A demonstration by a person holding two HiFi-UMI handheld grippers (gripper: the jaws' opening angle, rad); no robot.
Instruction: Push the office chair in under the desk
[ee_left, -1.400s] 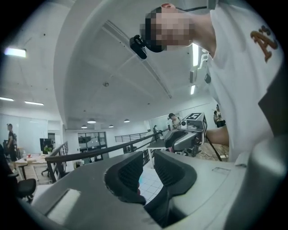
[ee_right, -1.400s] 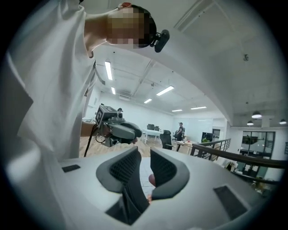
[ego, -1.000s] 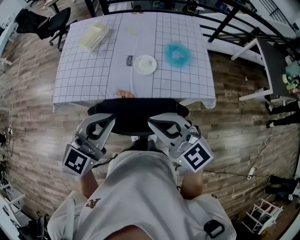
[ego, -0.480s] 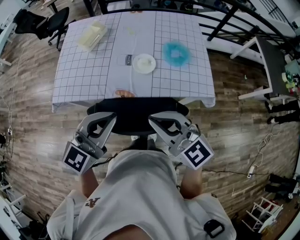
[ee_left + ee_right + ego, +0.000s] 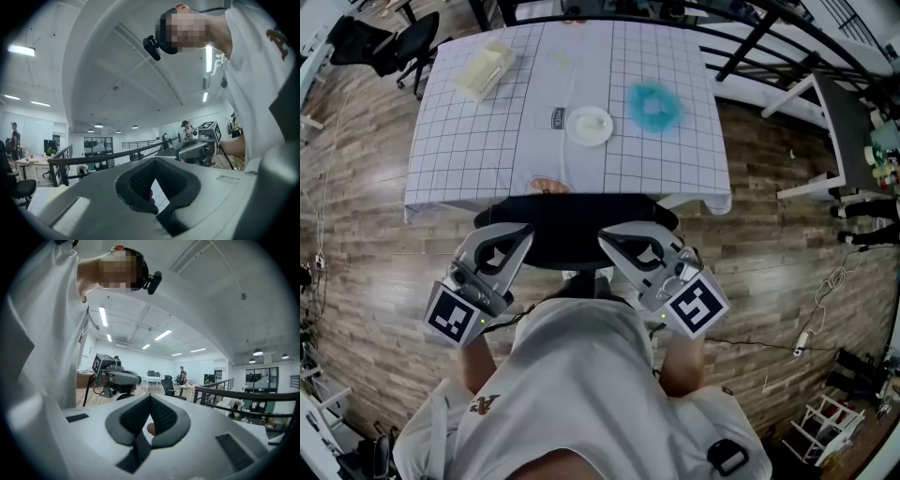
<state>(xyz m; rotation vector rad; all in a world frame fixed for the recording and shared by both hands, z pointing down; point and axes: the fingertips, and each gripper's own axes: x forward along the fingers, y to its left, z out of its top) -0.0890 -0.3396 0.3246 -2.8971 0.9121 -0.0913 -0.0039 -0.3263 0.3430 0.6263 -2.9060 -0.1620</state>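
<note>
The black office chair point(image 5: 572, 230) stands at the near edge of the desk point(image 5: 487, 141), which wears a white grid cloth; its backrest faces me. My left gripper point(image 5: 523, 232) is shut and empty, its tips at the left end of the backrest. At the right end my right gripper point(image 5: 609, 236) is likewise shut with nothing in it. In the left gripper view the shut jaws point(image 5: 157, 206) fill the bottom and the right gripper point(image 5: 199, 147) shows across. The right gripper view shows its shut jaws point(image 5: 143, 430) and the left gripper point(image 5: 115, 376). The chair's seat and base are hidden below me.
On the desk lie a white plate point(image 5: 589, 126), a blue fluffy thing point(image 5: 654, 108) and a pale box point(image 5: 485, 71). A second black chair point(image 5: 412, 42) stands far left. A black railing point(image 5: 750, 37) and a white side table point(image 5: 834, 122) stand at the right.
</note>
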